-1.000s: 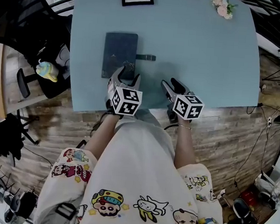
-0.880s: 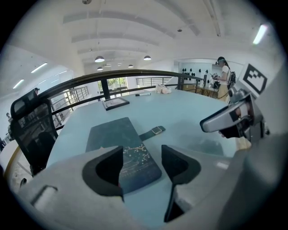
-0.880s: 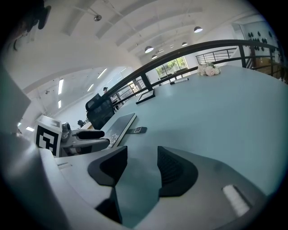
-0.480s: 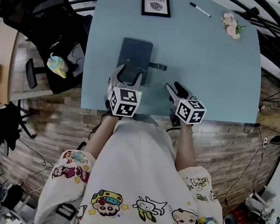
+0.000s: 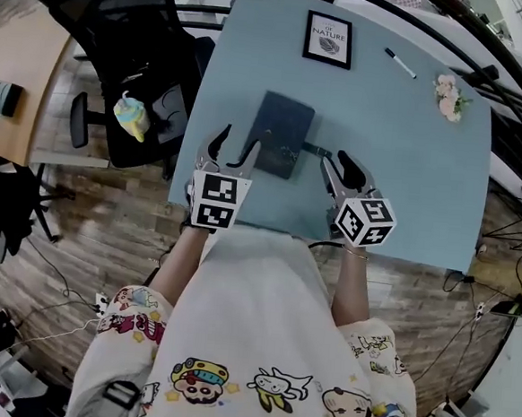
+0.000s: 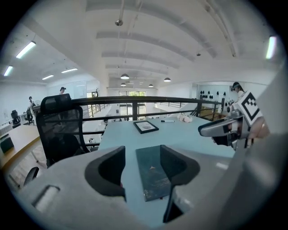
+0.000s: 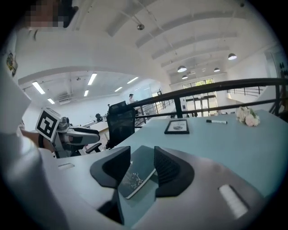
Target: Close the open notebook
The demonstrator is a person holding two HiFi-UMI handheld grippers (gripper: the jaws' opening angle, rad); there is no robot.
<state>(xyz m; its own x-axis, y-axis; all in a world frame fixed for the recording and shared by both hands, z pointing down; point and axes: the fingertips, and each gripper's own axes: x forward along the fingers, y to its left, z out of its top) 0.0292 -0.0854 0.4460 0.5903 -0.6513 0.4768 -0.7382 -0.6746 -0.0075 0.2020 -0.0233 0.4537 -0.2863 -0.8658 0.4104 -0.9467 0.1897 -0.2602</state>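
The dark notebook (image 5: 283, 133) lies shut and flat on the light blue table (image 5: 409, 161), its strap (image 5: 318, 150) sticking out to the right. My left gripper (image 5: 234, 147) hangs above the table just near-left of the notebook, open; its jaws have just been closing a little with nothing between them. My right gripper (image 5: 343, 169) hovers to the notebook's right, open too, jaws closing somewhat on nothing. In the left gripper view the notebook (image 6: 153, 175) shows past the open jaws, and the right gripper view shows the notebook (image 7: 137, 173) the same way.
A framed picture (image 5: 328, 39), a marker pen (image 5: 400, 63) and a small bunch of flowers (image 5: 450, 94) lie at the table's far side. A black office chair (image 5: 143, 104) with a plush toy (image 5: 132, 115) stands left of the table. A railing runs behind.
Both grippers have risen and drawn back towards the table's near edge. The left one, earlier over the notebook's near end, now sits off its corner. The notebook has stayed shut.
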